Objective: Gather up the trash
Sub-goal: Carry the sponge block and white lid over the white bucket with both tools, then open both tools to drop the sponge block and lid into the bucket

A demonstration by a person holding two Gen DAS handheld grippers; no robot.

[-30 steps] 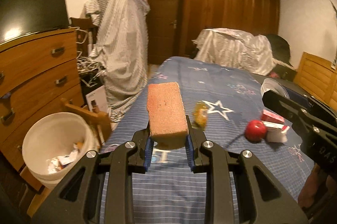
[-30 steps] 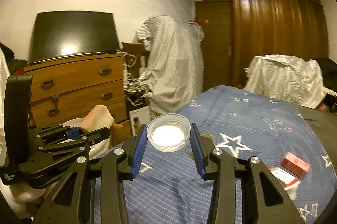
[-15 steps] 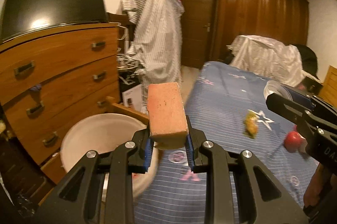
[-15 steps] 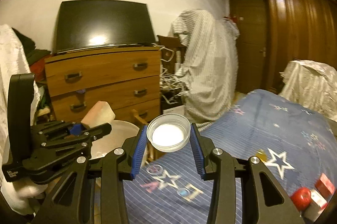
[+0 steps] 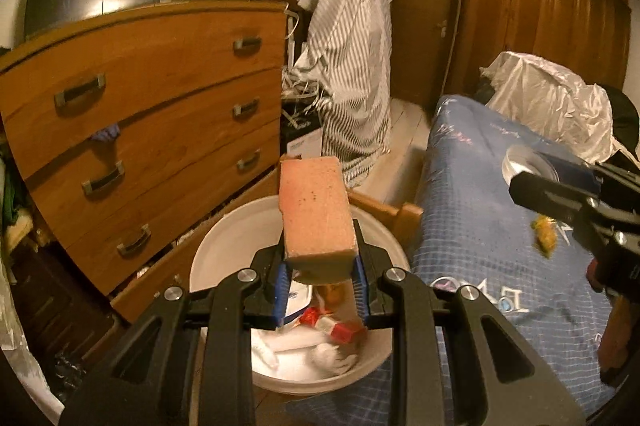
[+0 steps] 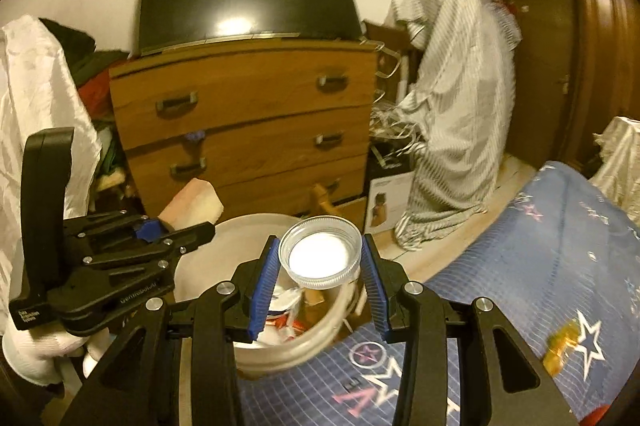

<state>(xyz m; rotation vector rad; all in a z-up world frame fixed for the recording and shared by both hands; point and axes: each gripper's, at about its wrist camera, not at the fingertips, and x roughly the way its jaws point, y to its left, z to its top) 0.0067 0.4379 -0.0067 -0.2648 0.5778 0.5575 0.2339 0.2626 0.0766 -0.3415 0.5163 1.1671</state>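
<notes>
Left gripper (image 5: 320, 284): jaws closed narrowly on an orange-pink sponge block (image 5: 316, 214), clamped at its lower end so the rest stands up and forward; the block hangs directly over the white bucket (image 5: 224, 246), presumably positioned for a drop. Right gripper (image 6: 318, 290): blue pads pressed against the rim of a shallow clear plastic lid (image 6: 320, 256), held mouth-up and poised above the bucket's near edge, judged likewise ready for release. Bucket: stands on the floor between the wooden chest of drawers (image 6: 248, 130) and the bed, within reach of both; it already holds wrappers and crumpled paper (image 5: 328, 330), which marks it as the collecting point. Bedspread (image 6: 560, 266): blue, star-printed, right of the bucket; a yellowish scrap (image 6: 562, 348) lies on it well apart from the bucket, apparently trash yet to be gathered. Behind the bucket, a striped cloth-draped shape (image 6: 452, 114) stands beside the chest.
</notes>
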